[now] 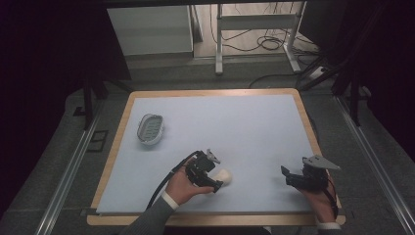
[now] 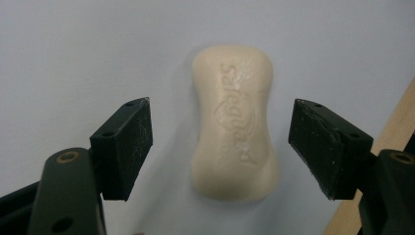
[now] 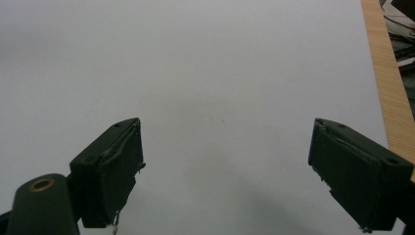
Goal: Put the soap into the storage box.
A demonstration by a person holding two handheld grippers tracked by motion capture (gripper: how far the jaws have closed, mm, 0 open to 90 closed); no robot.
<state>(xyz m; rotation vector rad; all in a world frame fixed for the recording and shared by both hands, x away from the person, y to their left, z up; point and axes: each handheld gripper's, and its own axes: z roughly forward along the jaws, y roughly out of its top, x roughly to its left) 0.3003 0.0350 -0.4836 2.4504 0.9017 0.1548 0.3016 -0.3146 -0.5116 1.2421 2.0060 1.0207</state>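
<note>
Two spread, unloaded grippers (image 1: pixel 215 185) (image 1: pixel 286 176) over pale mat (image 1: pixel 235 127); cables (image 1: pixel 266 43) on floor beyond.

My right gripper (image 3: pixel 225 171) — jaws spread wide at bottom of frame, nothing between. Pale blue mat (image 3: pixel 205 73) ahead; wooden table edge (image 3: pixel 386 83) down right side.

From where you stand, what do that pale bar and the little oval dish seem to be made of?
The bar of soap looks like solid cream-coloured soap with a matte, waxy finish; raised lettering is moulded into its top. The soap dish looks like clear or pale plastic with a slight sheen and slots in its floor, though from the high view it is too small to rule out other materials.
</note>
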